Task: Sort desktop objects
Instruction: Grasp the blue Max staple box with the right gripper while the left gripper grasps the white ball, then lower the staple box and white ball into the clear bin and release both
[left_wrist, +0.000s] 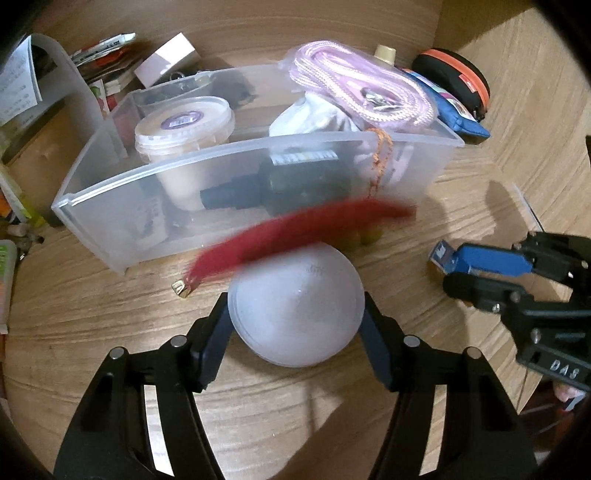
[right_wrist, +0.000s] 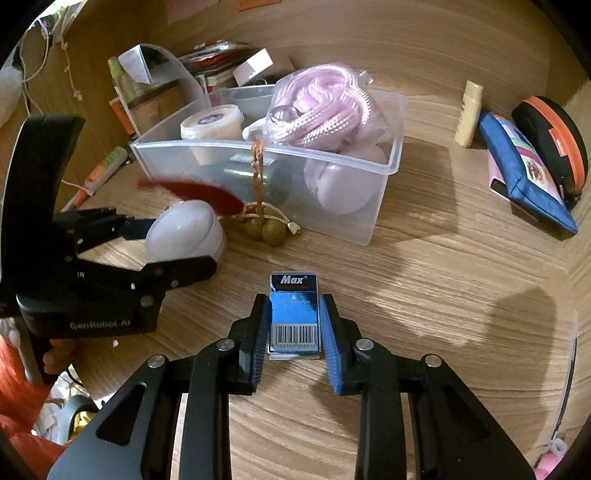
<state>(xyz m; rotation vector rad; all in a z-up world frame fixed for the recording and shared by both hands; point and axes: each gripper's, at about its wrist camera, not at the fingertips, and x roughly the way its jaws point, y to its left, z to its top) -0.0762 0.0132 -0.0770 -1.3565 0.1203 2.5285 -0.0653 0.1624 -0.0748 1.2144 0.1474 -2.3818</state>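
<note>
My left gripper (left_wrist: 295, 308) is shut on a white round ball (left_wrist: 295, 314), one pad on each side, just in front of the clear plastic bin (left_wrist: 110, 206). A blurred red tassel (left_wrist: 295, 232) with a gold end lies across the top of the ball. In the right wrist view the tassel (right_wrist: 207, 195) joins green beads (right_wrist: 273, 232) and an orange cord (right_wrist: 256, 162) that hangs over the bin's front wall (right_wrist: 332, 192). My right gripper (right_wrist: 294, 325) is shut on a small blue Max staple box (right_wrist: 294, 314) above the wooden desk, right of the ball.
The bin holds a lidded tub (left_wrist: 184, 122), a dark bottle (left_wrist: 295, 181), bagged pink rope (left_wrist: 354, 88) and white items. A cream bottle (right_wrist: 468, 114), blue pouch (right_wrist: 524, 173) and black-orange case (right_wrist: 557, 144) lie at right. A file holder (right_wrist: 177, 74) with papers stands at left.
</note>
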